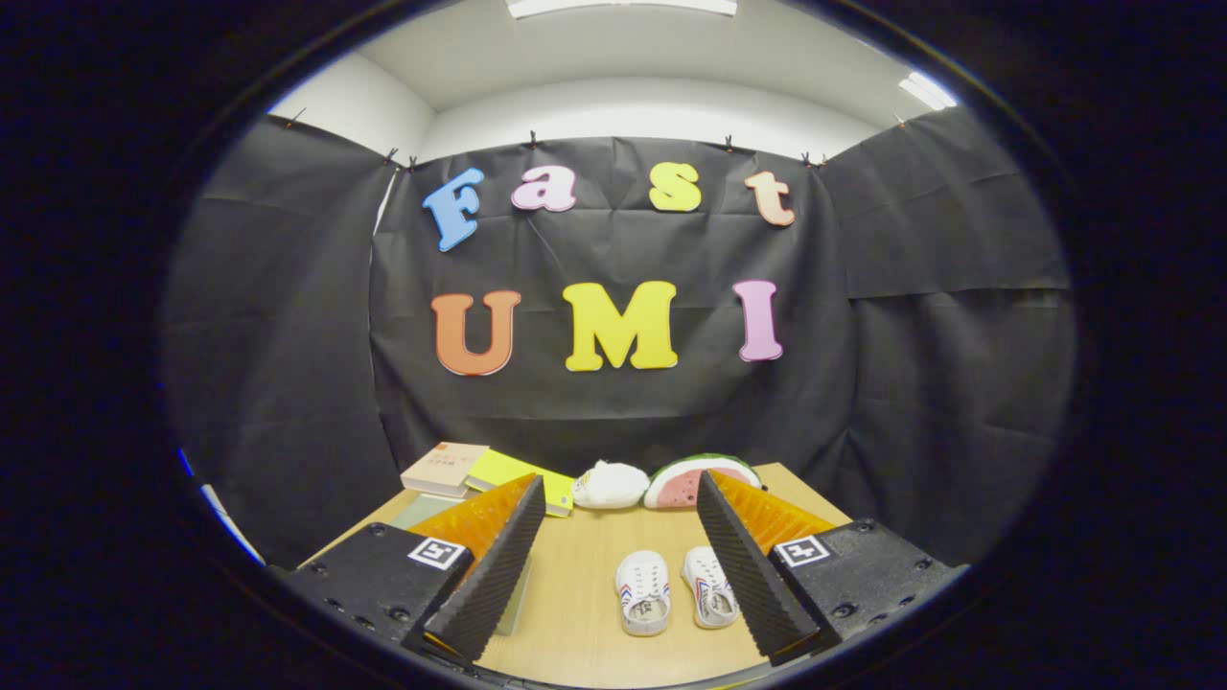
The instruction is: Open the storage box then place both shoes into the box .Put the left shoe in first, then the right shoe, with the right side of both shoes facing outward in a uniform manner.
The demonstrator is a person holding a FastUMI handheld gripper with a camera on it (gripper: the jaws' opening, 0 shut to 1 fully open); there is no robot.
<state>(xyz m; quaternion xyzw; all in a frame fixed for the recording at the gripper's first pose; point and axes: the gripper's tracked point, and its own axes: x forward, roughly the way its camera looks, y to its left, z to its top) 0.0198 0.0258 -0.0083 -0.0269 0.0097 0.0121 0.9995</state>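
Two small white shoes with red and blue side stripes lie side by side on the wooden table (575,575). One shoe (641,592) is on the left and the other (710,586) lies close to the right finger. My gripper (617,479) is open and held above the table, its ribbed black fingers (498,565) spread wide with nothing between them. Both shoes sit in the gap between the fingers, below them. A flat pale grey-green object (422,511) lies under and behind the left finger, mostly hidden; I cannot tell what it is.
At the table's far edge lie a tan book (444,467), a yellow-green book (508,472), a white crumpled soft thing (611,484) and a watermelon-slice toy (692,479). Black cloth walls close the booth behind and on both sides.
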